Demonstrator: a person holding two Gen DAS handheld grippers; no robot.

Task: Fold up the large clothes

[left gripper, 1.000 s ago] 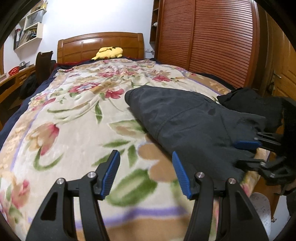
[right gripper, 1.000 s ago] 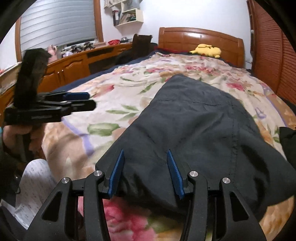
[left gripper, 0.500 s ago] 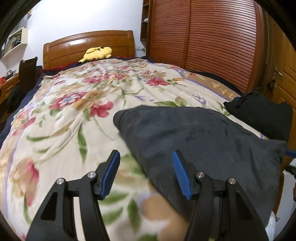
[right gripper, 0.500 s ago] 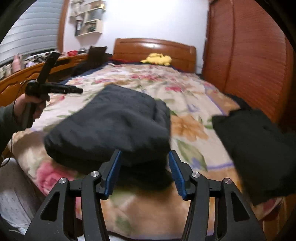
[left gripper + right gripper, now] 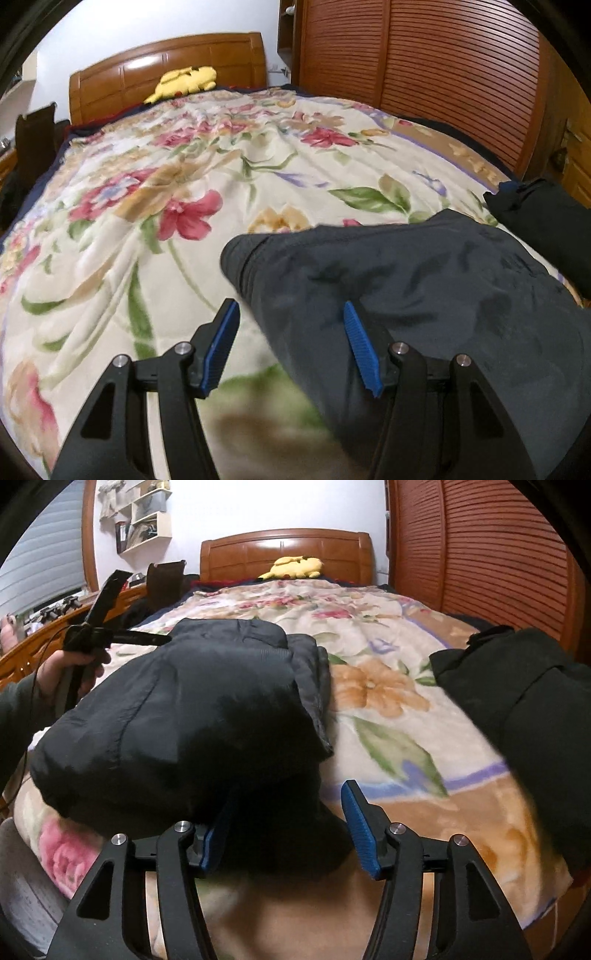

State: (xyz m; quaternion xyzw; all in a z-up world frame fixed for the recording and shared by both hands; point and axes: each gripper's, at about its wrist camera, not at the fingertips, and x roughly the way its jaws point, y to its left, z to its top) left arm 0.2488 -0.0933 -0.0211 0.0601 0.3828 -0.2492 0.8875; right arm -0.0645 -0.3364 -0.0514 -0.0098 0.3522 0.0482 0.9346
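A folded dark jacket (image 5: 177, 716) lies near the foot edge of the floral bedspread (image 5: 147, 221). The left gripper (image 5: 291, 339) and right gripper (image 5: 284, 827) both gape, holding nothing. Another black garment (image 5: 524, 701) lies apart, rightward.

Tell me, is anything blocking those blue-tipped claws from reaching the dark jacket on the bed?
Nothing visible. The dark jacket lies right at the open left gripper, and its near edge sits between the open right gripper fingers. The black garment lies apart, off to the right.
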